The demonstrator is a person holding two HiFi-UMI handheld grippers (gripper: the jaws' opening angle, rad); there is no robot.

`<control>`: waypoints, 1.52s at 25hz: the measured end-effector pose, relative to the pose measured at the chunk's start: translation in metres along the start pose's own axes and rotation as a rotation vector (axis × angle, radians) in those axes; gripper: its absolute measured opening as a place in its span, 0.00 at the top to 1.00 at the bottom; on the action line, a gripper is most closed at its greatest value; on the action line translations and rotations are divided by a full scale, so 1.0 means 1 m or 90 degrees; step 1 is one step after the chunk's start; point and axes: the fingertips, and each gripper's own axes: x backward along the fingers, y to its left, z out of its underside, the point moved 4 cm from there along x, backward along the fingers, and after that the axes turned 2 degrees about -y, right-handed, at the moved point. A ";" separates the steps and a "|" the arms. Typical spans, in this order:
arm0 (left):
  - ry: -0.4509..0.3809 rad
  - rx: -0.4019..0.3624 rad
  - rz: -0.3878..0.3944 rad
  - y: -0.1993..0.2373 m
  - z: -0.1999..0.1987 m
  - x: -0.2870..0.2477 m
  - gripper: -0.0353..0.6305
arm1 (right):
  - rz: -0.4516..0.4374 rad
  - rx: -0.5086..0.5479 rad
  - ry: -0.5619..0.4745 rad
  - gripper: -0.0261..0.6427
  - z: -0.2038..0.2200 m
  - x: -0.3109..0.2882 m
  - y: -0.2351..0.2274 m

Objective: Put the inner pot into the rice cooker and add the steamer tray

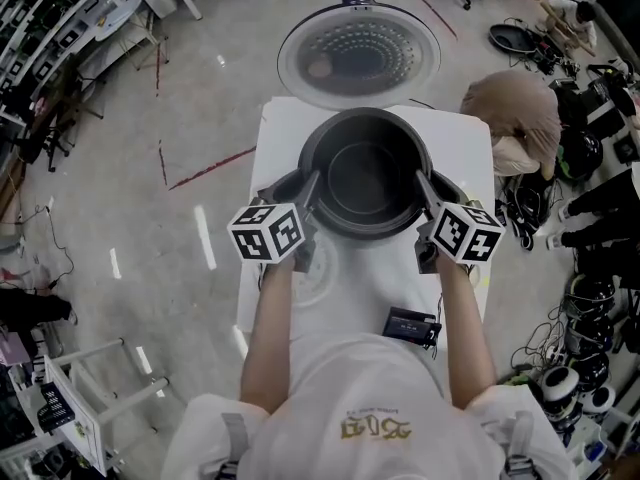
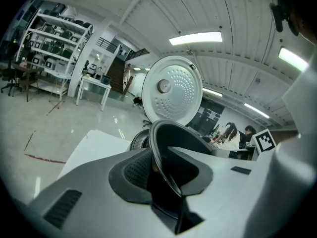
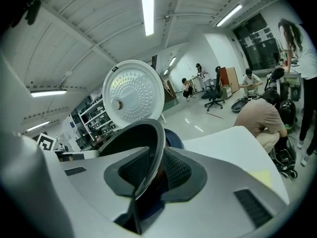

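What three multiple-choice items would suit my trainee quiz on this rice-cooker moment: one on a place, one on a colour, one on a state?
1. Where do the left tongs and right tongs meet the inner pot?
A. Both at its near edge.
B. On opposite sides of its rim.
C. Under its base.

2. What colour is the table?
A. White.
B. Green.
C. Black.

3. How is the lid?
A. Shut over the pot.
B. Lying on the table.
C. Open, tipped back behind the pot.

Key: B, the rim runs between each pair of jaws in both gripper views; A, the bare top shows white around the pot; C, its dotted underside faces the cameras.
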 end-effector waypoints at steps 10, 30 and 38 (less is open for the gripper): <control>0.031 -0.081 -0.040 0.003 0.008 -0.008 0.75 | 0.063 0.093 0.023 0.78 0.012 -0.009 -0.004; -0.052 -0.140 -0.095 -0.019 -0.007 0.041 0.60 | 0.054 0.121 -0.037 0.74 0.010 0.054 0.019; -0.083 -0.087 -0.072 -0.051 0.020 0.100 0.61 | 0.005 0.116 -0.039 0.75 0.041 0.103 0.046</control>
